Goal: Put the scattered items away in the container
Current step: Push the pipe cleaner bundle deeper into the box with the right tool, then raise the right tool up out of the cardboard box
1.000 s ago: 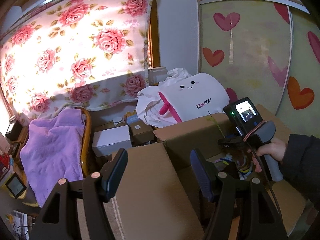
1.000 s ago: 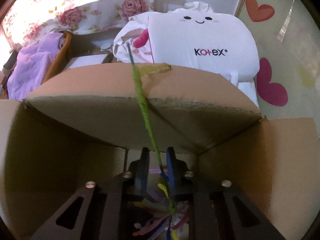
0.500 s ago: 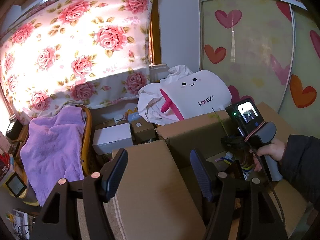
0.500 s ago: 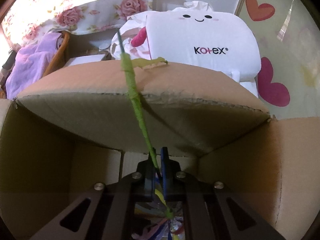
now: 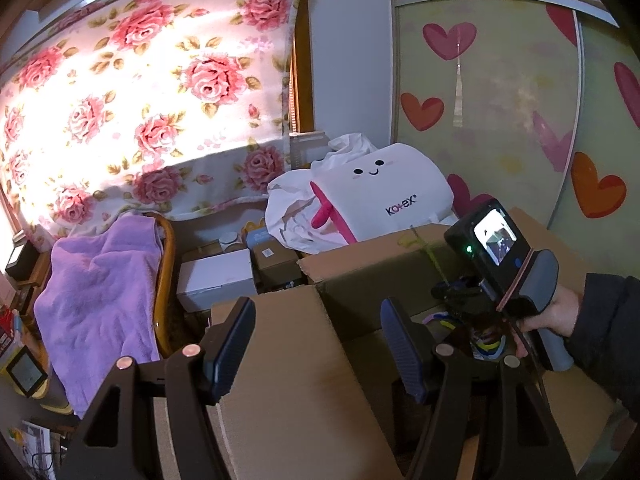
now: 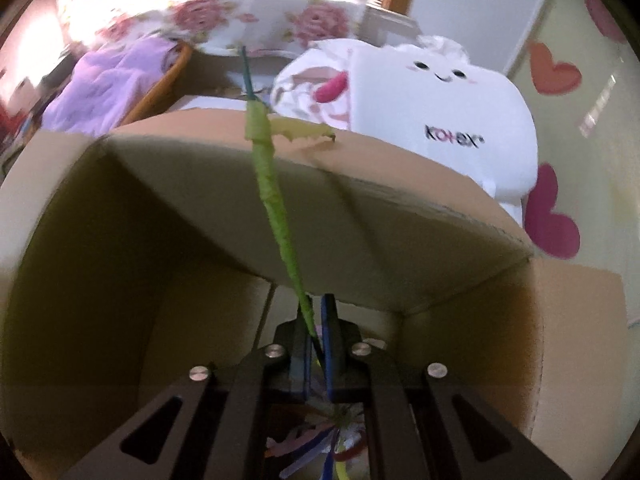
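An open cardboard box [image 5: 360,280] is the container; its inner wall fills the right wrist view [image 6: 120,240]. My right gripper [image 6: 316,316] is shut on the green stem [image 6: 276,208] of an artificial flower, whose coloured ribbon petals [image 6: 320,440] hang below the fingers inside the box. The stem tip sticks up past the box's far flap. In the left wrist view the right gripper [image 5: 452,292] sits over the box opening, held by a hand. My left gripper [image 5: 320,344] is open and empty above the box's near-left flap.
A white Kotex plush pack [image 5: 380,196] lies behind the box. A chair with a purple towel [image 5: 96,280] stands to the left. Small boxes [image 5: 216,276] sit on the floor between them. A floral curtain [image 5: 140,92] and heart-decorated doors [image 5: 500,120] form the back.
My right gripper closed from slightly open onto the green stem and tilted, so the stem now leans left. The left gripper stayed open and shifted only slightly.
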`<state>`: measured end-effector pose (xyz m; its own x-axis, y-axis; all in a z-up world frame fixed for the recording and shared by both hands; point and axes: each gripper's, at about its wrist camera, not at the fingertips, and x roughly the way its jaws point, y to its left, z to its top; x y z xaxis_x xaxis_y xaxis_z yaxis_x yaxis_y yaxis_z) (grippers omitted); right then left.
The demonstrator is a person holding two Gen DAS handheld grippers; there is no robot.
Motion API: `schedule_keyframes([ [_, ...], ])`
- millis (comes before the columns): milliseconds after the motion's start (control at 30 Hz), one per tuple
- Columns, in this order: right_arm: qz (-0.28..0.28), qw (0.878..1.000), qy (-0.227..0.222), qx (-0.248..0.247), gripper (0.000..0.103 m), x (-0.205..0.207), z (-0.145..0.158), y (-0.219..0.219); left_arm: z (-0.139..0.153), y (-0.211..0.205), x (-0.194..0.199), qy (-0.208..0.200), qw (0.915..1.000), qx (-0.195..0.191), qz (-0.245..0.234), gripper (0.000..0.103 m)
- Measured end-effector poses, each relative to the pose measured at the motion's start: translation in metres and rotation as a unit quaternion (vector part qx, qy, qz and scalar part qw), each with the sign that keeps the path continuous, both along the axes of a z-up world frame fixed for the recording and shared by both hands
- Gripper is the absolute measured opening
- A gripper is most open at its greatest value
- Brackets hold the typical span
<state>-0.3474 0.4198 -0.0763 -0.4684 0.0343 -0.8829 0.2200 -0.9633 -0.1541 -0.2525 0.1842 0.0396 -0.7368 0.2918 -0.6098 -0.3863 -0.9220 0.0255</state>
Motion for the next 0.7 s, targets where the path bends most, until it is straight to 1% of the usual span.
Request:
schedule_keyframes([
  [133,0.032,0.999,0.0,0.014,0.004,0.009,0.002,-0.016,0.002,0.0,0.002,0.0,1.0,0.002,-0.001,0.069],
  [267,0.052,0.998,-0.002,0.041,0.007,0.018,0.001,-0.031,0.004,-0.001,0.004,0.0,1.0,0.005,0.0,0.069],
  [300,0.055,0.998,0.001,0.043,0.014,0.02,0.002,-0.034,0.004,-0.002,0.004,0.0,1.0,0.006,0.001,0.069],
  [333,0.054,0.998,0.007,0.041,0.028,0.022,0.005,-0.034,0.004,-0.002,0.005,0.0,1.0,0.005,0.002,0.069],
  [400,0.049,0.998,0.02,0.037,0.046,0.026,0.01,-0.036,0.004,-0.002,0.006,0.0,1.0,0.005,0.002,0.069],
  [433,0.043,0.998,0.03,0.028,0.048,0.028,0.015,-0.035,0.005,-0.002,0.006,0.001,1.0,0.005,0.002,0.069],
  [500,0.037,0.999,0.034,0.014,0.048,0.026,0.02,-0.033,0.003,-0.003,0.006,0.001,1.0,0.006,0.002,0.069],
  [700,0.038,0.998,0.04,0.013,0.048,0.035,0.028,-0.038,0.006,-0.002,0.012,0.005,1.0,0.006,-0.001,0.069],
])
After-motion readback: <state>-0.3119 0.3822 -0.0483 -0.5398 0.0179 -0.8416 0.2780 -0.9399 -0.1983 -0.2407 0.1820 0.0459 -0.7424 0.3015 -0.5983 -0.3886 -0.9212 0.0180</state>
